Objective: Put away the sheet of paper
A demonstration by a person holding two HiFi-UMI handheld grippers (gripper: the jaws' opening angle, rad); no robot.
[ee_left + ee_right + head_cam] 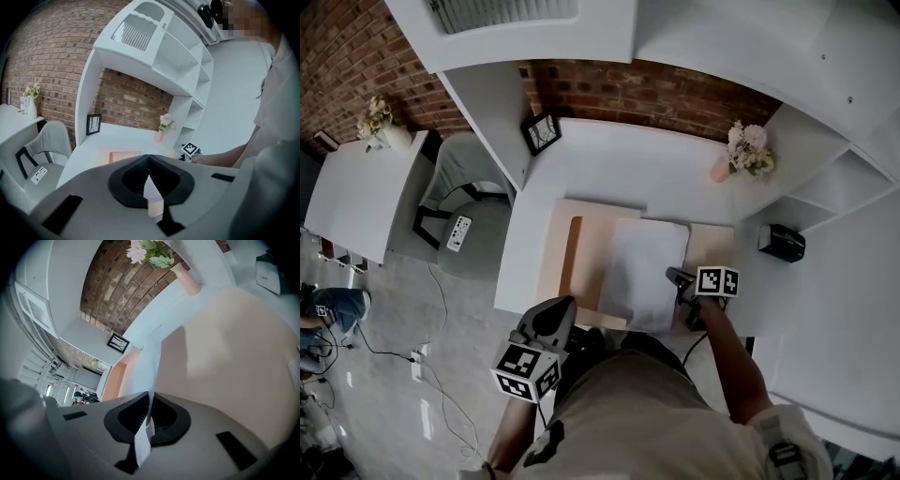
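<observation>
Framed picture (542,132), flower vase (748,150), grey chair (469,220)

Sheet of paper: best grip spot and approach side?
Take the near right edge, coming from the person's side: the sheet of paper lies flat and thin on the folder, so only an edge fits the jaws. The right gripper is clamped there, edge-on.

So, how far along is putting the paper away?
Done: a beige folder seems to lie open on the desk. In hand: the right gripper is shut on the sheet of paper, by its edge. Left: getting the sheet inside; it lies on top.
</observation>
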